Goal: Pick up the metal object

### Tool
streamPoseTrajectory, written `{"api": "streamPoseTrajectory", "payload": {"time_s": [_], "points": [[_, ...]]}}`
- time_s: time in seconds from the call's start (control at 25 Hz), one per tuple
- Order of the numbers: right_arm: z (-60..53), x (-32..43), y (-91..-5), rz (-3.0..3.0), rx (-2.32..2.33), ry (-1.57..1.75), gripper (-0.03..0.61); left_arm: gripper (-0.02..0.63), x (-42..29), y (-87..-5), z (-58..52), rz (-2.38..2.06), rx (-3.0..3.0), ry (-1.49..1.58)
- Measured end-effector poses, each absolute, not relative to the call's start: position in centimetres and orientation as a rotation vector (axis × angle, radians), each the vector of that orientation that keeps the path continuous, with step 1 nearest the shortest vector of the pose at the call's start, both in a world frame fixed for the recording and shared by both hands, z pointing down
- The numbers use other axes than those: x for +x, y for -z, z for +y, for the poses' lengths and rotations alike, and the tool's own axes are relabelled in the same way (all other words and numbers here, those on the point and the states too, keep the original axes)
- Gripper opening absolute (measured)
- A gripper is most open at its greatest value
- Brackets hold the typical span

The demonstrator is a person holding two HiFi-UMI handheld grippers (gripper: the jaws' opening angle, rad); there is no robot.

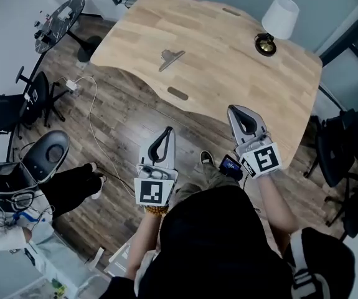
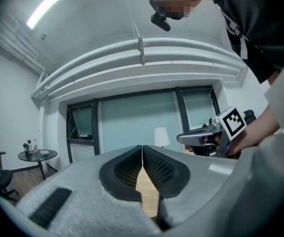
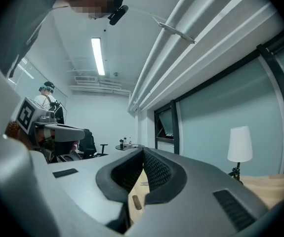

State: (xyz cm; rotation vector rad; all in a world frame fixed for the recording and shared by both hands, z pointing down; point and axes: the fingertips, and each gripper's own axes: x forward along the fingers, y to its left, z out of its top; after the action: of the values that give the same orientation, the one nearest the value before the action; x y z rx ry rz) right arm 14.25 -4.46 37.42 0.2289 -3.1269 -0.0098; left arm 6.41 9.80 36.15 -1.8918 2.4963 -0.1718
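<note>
The metal object [image 1: 171, 57], a silver clip, lies flat on the light wooden table [image 1: 228, 73], left of its middle. Both grippers hang short of the table's near edge, well apart from the clip. My left gripper [image 1: 167, 131] is over the floor, its jaws shut with nothing between them; in the left gripper view the left gripper [image 2: 142, 147] has its pads meeting at the tip. My right gripper [image 1: 237, 110] is just over the table's near edge, also shut and empty. Through the gap under the right gripper [image 3: 142, 152] tips, the clip [image 3: 143, 183] shows small on the tabletop.
A white-shaded lamp [image 1: 279, 17] stands at the table's far right. Two slots [image 1: 177, 93] are cut into the tabletop. Black chairs [image 1: 347, 161] stand to the right. At the left are a round side table [image 1: 59, 22], a floor cable [image 1: 91, 123] and a person [image 1: 17, 217].
</note>
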Motion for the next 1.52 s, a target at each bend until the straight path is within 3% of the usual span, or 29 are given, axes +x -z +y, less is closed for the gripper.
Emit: {"api": "streamPoseTrajectory", "payload": {"time_s": [0.4, 0.92, 1.24, 1.4, 1.52], "points": [[-9.3, 8.5, -40.1, -3.041, 0.312, -0.034, -0.011, 0.018, -3.5, -40.8, 5.5, 2.527, -1.957, 0.202], [-13.8, 2.7, -41.3, -2.876, 0.798, -0.093, -0.01, 0.018, -17.5, -47.6, -2.3, 2.26, -2.337, 0.282], [-12.9, 1.7, -41.6, -2.74, 1.066, -0.103, -0.01, 0.023, -24.5, -57.1, -5.3, 2.222, -2.539, 0.511], [-12.8, 2.3, -42.4, -2.681, 1.143, -0.134, -0.009, 0.114, -26.6, -62.5, -7.5, 2.243, -2.614, 0.631], [-12.9, 3.7, -43.1, -2.642, 1.181, -0.158, -0.01, 0.122, -27.3, -66.6, -8.8, 2.265, -2.652, 0.747]]}}
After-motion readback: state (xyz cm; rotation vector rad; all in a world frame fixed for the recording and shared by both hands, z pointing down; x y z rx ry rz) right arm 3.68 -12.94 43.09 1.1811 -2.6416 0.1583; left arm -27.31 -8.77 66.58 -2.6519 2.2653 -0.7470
